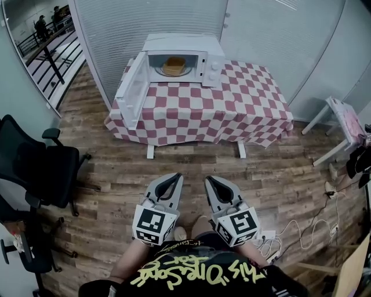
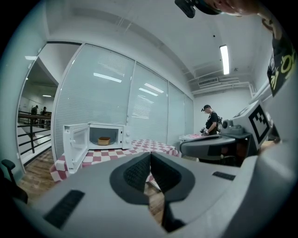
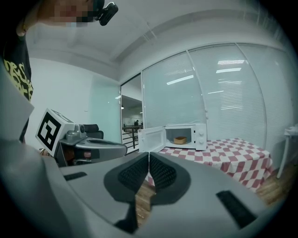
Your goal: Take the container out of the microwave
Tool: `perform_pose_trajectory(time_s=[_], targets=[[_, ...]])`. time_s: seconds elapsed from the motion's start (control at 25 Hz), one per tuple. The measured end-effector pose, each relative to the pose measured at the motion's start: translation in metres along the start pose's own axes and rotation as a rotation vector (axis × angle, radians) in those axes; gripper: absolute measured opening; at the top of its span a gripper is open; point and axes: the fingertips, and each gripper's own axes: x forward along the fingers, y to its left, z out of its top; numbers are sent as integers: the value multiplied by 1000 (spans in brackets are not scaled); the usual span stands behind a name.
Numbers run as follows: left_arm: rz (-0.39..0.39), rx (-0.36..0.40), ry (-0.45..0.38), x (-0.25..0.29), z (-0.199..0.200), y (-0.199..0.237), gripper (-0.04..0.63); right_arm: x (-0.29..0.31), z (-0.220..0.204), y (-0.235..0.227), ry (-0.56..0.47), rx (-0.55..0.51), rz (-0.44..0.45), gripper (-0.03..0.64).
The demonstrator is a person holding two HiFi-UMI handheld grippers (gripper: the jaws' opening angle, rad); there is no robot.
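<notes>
1. The left gripper (image 1: 173, 177) and right gripper (image 1: 211, 180) both have their jaws clenched on nothing. They are held side by side near the person's waist, probably a carrying pose before the approach.
2. Under and ahead of the jaws is wooden floor (image 1: 191, 165).
3. Well ahead of the jaws stands the worktop (image 1: 249, 110) in its checked cloth.
4. On the worktop is the microwave (image 1: 182, 42), its door (image 1: 133, 87) swung wide, so the way in is free.
5. The container (image 1: 174, 66) sits inside the microwave, far beyond both jaws.

Wood-plank floor (image 1: 191, 174), checkered-cloth table (image 1: 243, 110), black office chair (image 1: 35, 168), blind-covered glass walls (image 1: 151, 17)
</notes>
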Motion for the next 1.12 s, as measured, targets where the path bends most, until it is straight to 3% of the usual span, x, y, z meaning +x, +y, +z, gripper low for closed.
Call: perform_pose_trajectory(time_s=[0.48,1.12], targets=[[33,-32,10,23,-5,19,8,21,-7,-23,14,8,6,9],[79,-25,-6,101,22,75,8,102,16,-83,13,3,62,9]])
